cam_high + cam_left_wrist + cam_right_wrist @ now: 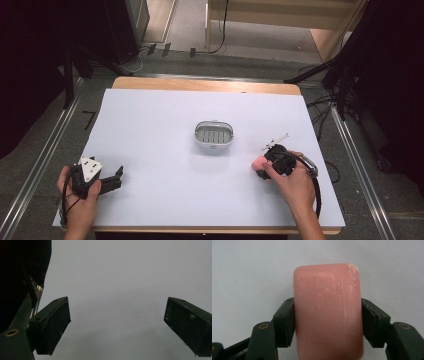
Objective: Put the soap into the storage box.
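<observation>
Right gripper (328, 322) clamps pink soap bar (328, 312) by both long sides, low on white table (165, 190), right of grey soap dish (214, 135). Left gripper (117, 325) spread, nothing between jaws.

Your counter (165, 200) is a wooden top almost wholly covered by a white sheet, with a strip of bare wood showing along the far edge. Near the middle of it, slightly to the right, you have a grey oval dish (214, 135) with a slotted floor, standing alone. A pink soap bar (259, 163) lies flat on the sheet at the near right, well apart from the dish, and your left tongs (118, 176) rest at the near left corner.
</observation>
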